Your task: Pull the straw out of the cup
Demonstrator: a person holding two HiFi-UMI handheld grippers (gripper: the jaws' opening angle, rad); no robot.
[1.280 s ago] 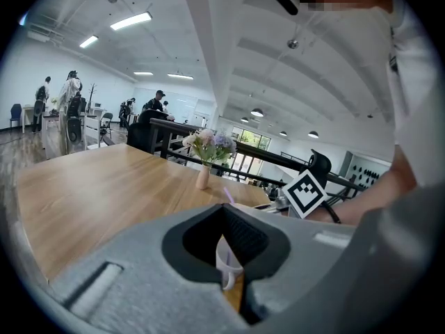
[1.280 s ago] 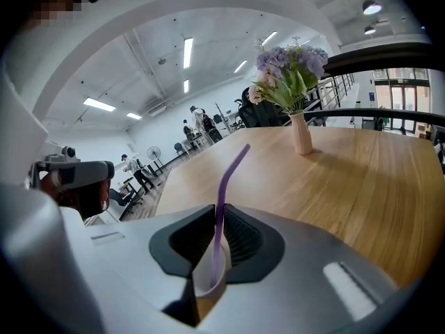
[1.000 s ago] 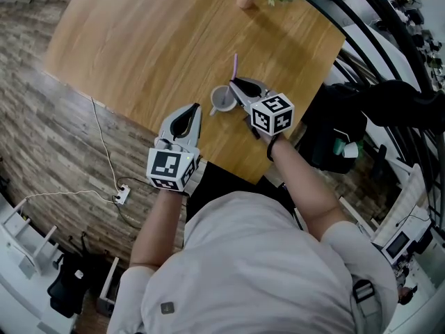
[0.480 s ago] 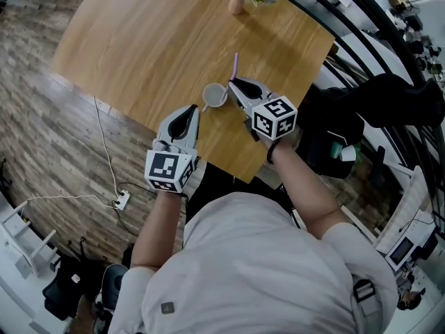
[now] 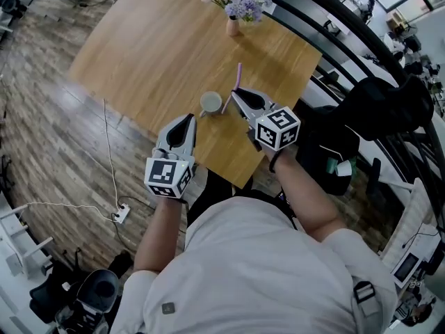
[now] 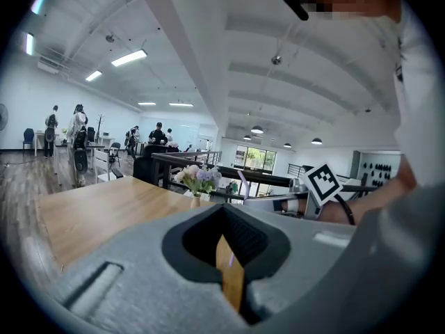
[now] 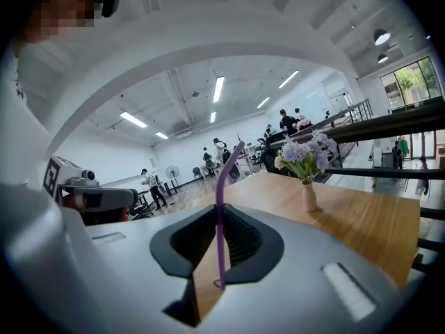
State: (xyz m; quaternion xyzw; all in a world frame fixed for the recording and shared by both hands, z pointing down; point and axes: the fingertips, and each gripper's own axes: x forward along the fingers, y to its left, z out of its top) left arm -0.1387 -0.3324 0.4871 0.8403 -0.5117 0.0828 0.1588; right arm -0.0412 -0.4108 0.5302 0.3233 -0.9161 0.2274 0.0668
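- Jaws of the right gripper (image 5: 236, 94) pinch the purple straw (image 5: 237, 78), lifted clear, its lower end just beside the cup (image 5: 211, 103) on the table (image 5: 153, 47).
- Left gripper (image 5: 188, 119) jaws sit closed to a slit, empty.

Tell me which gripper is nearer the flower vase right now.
Right. The right gripper, holding the straw, is over the table short of the flower vase; the left gripper sits farther back, near the table's edge.

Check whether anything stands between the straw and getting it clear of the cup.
Nothing visible does. The right gripper is shut on the straw, whose lower end hangs free beside the cup, outside its rim. The left gripper is off to the side, holding nothing.
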